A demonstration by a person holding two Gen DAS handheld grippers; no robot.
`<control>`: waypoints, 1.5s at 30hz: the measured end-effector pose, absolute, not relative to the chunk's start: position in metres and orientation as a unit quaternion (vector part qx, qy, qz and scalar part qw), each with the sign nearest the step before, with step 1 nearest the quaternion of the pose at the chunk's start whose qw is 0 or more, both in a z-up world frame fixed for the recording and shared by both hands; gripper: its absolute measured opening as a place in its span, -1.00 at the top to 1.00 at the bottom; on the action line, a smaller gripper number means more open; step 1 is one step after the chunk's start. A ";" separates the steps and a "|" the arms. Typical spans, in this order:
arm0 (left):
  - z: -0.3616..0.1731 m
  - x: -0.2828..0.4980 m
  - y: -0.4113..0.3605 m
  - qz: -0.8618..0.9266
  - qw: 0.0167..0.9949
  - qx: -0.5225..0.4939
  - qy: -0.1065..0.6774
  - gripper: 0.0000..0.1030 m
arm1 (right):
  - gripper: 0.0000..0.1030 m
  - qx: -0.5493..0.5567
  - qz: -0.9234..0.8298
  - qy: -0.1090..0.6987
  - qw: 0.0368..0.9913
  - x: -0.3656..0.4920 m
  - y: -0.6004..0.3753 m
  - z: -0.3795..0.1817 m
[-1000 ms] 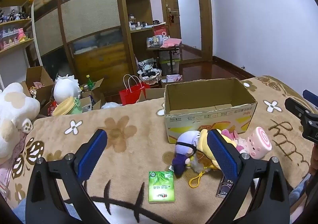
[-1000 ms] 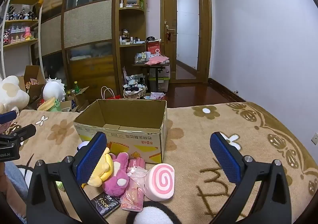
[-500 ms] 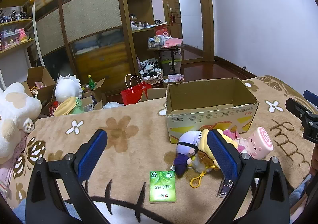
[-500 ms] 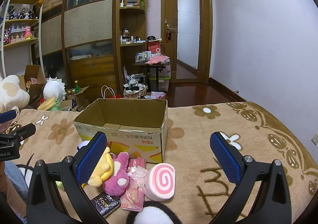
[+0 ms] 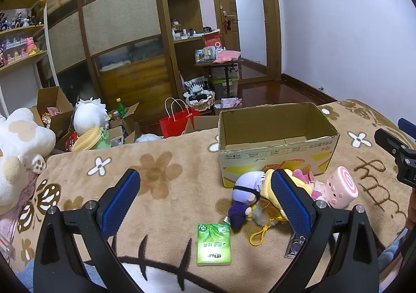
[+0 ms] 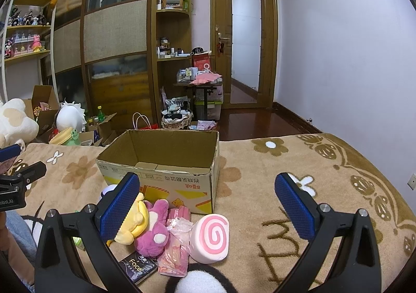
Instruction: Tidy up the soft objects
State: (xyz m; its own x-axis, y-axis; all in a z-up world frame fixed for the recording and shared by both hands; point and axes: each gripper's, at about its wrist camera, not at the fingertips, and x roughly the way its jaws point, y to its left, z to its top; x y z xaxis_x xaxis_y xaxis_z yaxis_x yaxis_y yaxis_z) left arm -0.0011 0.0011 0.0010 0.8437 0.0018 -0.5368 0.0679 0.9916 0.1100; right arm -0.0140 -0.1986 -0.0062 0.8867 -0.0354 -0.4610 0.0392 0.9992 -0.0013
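An open empty cardboard box (image 5: pixel 275 142) (image 6: pixel 161 173) stands on the brown flowered blanket. In front of it lies a pile of soft toys: a purple-haired doll (image 5: pixel 244 196), a yellow plush (image 6: pixel 132 225), a magenta plush (image 6: pixel 153 230), and a pink swirl-roll plush (image 5: pixel 340 186) (image 6: pixel 210 235). A pink packet (image 6: pixel 175 248) lies among them. My left gripper (image 5: pixel 205 199) is open and empty, above the blanket left of the pile. My right gripper (image 6: pixel 208 202) is open and empty, above the pile.
A green tissue pack (image 5: pixel 213 243) lies near the left gripper. A dark "Face" packet (image 6: pixel 139 265) lies by the toys. A big white plush (image 5: pixel 18 147) sits at the blanket's left edge. Boxes, a red bag (image 5: pixel 176 121) and shelves stand beyond.
Both grippers stay open; the left view has shifted very slightly. Nothing has been picked up or moved.
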 end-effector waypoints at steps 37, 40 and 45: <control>0.003 -0.003 0.008 -0.016 0.958 0.063 0.279 -0.94 | -1.00 0.005 -0.019 0.239 0.971 -0.014 -0.199 -0.007; 0.003 -0.003 0.008 -0.016 0.958 0.063 0.279 -0.94 | -1.00 0.005 -0.019 0.239 0.971 -0.014 -0.199 -0.007; 0.003 -0.003 0.008 -0.016 0.958 0.063 0.279 -0.94 | -1.00 0.005 -0.019 0.240 0.971 -0.014 -0.199 -0.007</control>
